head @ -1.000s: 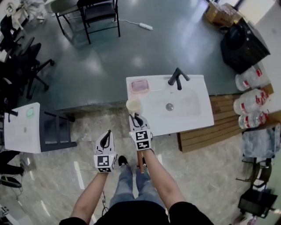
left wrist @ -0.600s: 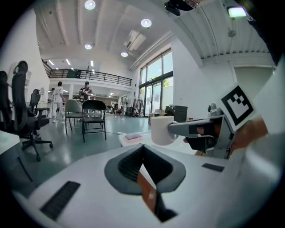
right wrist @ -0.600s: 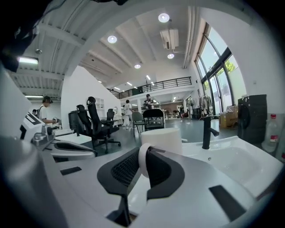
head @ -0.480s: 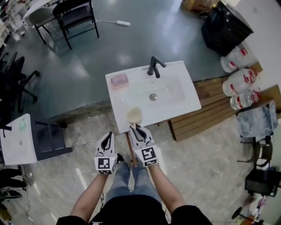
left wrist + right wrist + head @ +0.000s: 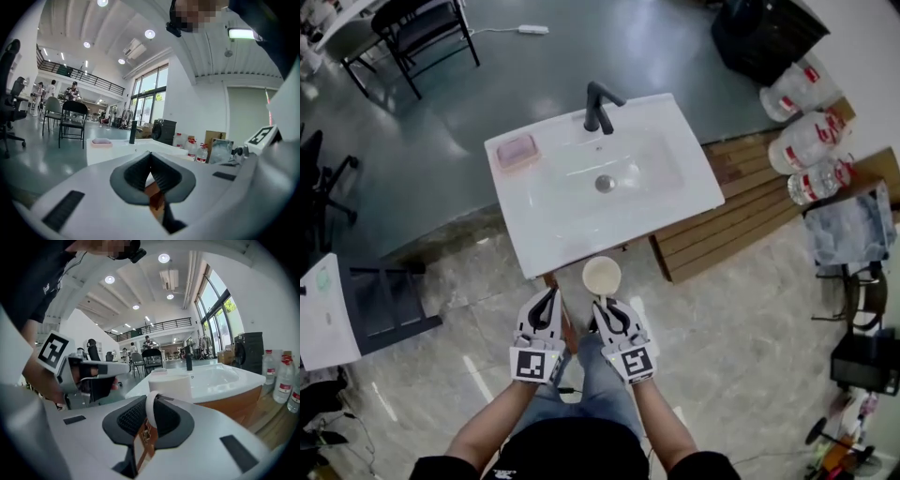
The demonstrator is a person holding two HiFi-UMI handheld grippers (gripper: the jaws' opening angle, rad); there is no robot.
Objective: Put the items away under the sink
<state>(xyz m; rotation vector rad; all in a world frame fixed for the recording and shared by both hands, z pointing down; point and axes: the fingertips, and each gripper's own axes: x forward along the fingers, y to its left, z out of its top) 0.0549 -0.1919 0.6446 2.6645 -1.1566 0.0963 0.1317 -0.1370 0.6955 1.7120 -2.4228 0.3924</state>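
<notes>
A white cup (image 5: 602, 276) hangs just off the front edge of the white sink top (image 5: 528, 242), over the floor. My right gripper (image 5: 607, 305) is shut on its handle; in the right gripper view the handle's white loop (image 5: 150, 409) sits pinched between the dark pads, with the cup body (image 5: 171, 387) beyond. My left gripper (image 5: 547, 298) is beside it on the left, shut, nothing between its pads (image 5: 140, 171). The same left gripper (image 5: 91, 376) shows at the left of the right gripper view. The cabinet under the sink is hidden from above.
On the sink top stand a black faucet (image 5: 598, 105) and a pink soap dish (image 5: 517, 151). A wooden pallet (image 5: 741, 202) with large water bottles (image 5: 802, 141) lies to the right. A white side table (image 5: 317, 314) is at left, chairs (image 5: 422, 33) behind.
Both grippers have drawn back from the sink towards the person. The cup, held by the right gripper, has come off the sink top's front and now hangs clear of its edge.
</notes>
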